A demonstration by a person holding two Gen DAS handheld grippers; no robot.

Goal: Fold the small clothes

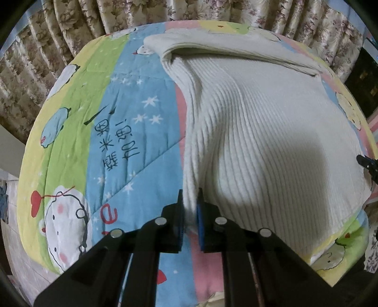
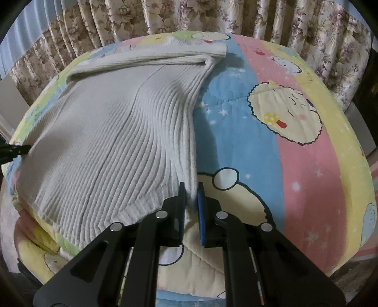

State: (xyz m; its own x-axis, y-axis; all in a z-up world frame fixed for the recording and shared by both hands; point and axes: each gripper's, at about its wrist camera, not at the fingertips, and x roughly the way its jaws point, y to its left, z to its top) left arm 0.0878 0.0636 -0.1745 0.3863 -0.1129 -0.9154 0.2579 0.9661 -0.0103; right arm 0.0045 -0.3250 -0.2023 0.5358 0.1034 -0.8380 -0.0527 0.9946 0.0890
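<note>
Gripping the near hem from both corners, the two tools hold a white ribbed knit garment (image 1: pixel 271 132) that is spread over a pastel cartoon-print quilt (image 1: pixel 113 122) on the bed, in front of a floral curtain (image 1: pixel 70 21).

Left wrist view: the left gripper (image 1: pixel 190 207) has its jaws nearly closed, with a bunched edge of the knit pinched between the blue pads (image 1: pixel 200 224) at 6 o'clock. The garment body fans away toward 1 o'clock, and a folded band lies across its far end at 12 o'clock. The tip of the right gripper (image 1: pixel 367 163) shows at 3 o'clock.

Right wrist view: the right gripper (image 2: pixel 191 203) also has its jaws nearly closed on the garment's near corner, and the cloth spreads toward 10 o'clock.

Likely hazards:
- Each pinch appears to take only a thin margin of hem, so a quick lift could pull the knit free.
- Uneven travel of the two grippers would probably skew the fold, because stretchy ribbing distorts easily.
- The far band may unroll if the body is dragged rather than raised.
- The soft quilt could bunch underneath.
</note>
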